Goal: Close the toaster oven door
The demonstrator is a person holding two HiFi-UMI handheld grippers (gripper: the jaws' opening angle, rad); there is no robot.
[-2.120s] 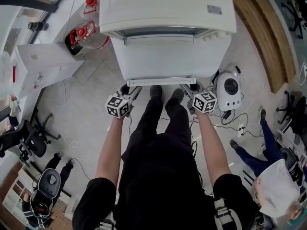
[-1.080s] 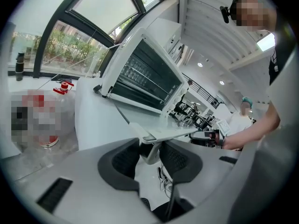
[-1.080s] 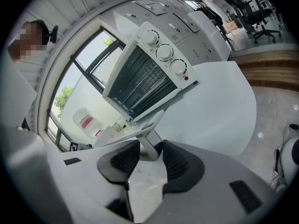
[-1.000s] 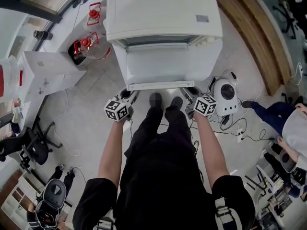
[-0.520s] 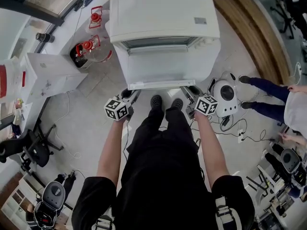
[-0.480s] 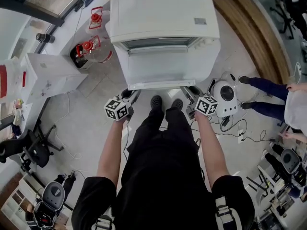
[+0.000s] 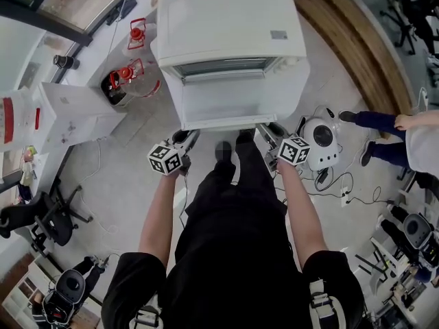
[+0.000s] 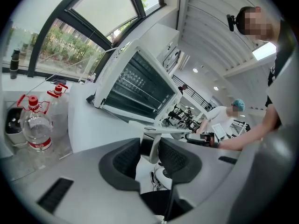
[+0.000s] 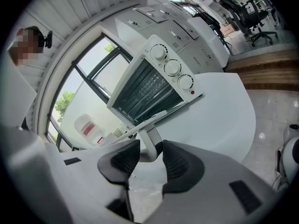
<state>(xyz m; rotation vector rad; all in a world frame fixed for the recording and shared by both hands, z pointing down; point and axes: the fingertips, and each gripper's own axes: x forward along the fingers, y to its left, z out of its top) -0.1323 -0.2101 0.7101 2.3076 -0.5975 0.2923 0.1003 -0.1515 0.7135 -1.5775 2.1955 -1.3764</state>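
The boxy white toaster oven [image 7: 230,26] stands straight ahead, its white drop-down door [image 7: 236,98] open toward me. The door's white bar handle [image 7: 221,124] runs left to right. My left gripper [image 7: 186,137] clenches its left post, my right gripper [image 7: 264,134] its right. The hinge lies beyond the handle, so I judge the swing goes up and away. That arc looks free, with the clear red-capped bottles [image 7: 127,74] well aside.

Open white toaster oven door [image 7: 236,103], left gripper [image 7: 185,138] and right gripper [image 7: 268,133] at its front corners.
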